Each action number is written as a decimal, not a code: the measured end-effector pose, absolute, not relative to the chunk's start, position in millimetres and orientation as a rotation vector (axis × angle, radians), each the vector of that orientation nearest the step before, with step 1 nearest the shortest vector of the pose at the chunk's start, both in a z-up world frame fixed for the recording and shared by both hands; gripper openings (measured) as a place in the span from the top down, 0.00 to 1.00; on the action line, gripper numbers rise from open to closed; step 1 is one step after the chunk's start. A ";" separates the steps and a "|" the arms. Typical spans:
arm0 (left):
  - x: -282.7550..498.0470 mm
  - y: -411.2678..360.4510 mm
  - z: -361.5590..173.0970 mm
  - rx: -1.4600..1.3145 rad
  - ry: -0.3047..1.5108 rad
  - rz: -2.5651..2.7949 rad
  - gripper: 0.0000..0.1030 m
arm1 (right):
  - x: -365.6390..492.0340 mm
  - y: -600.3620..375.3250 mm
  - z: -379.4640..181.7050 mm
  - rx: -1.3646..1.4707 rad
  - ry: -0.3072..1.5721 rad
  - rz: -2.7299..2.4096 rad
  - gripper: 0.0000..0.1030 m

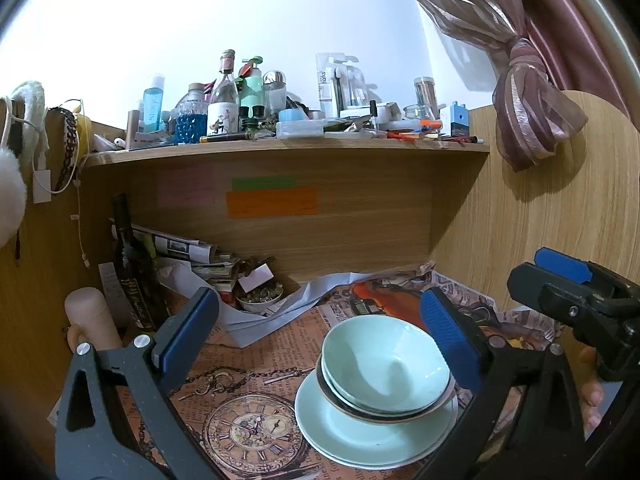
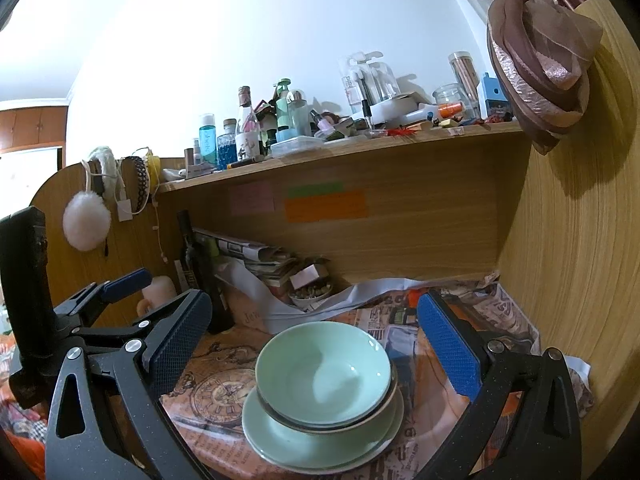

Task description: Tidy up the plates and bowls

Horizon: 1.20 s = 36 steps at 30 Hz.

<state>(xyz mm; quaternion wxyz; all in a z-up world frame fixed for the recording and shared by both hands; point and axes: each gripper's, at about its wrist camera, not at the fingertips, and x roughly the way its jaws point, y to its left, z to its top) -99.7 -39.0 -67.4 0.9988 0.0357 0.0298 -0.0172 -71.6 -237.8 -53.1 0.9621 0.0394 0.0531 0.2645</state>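
Pale green bowls (image 1: 386, 364) sit nested on stacked pale green plates (image 1: 360, 436) on the newspaper-covered desk. The same bowls (image 2: 324, 372) and plates (image 2: 316, 448) show in the right wrist view. My left gripper (image 1: 320, 340) is open and empty, held above and just in front of the stack. My right gripper (image 2: 316, 340) is open and empty, also held just short of the stack. The right gripper also shows at the right edge of the left wrist view (image 1: 576, 284). The left gripper shows at the left of the right wrist view (image 2: 120, 284).
A small bowl of bits (image 1: 260, 300), a dark bottle (image 1: 132, 276), folded newspapers (image 1: 184, 248) and a cream cylinder (image 1: 90, 316) crowd the desk's back left. A wooden shelf (image 1: 280, 148) full of bottles hangs above. A wooden side panel (image 2: 568, 260) stands at right.
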 end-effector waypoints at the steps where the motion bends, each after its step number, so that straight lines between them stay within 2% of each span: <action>1: -99.5 -39.4 -67.7 0.069 0.061 -0.036 0.00 | -71.6 -238.1 -53.2 0.081 0.108 0.537 0.00; 36: -88.9 -43.6 -67.6 0.034 0.075 -0.022 0.00 | -69.0 -235.4 -54.6 0.073 0.116 0.543 0.00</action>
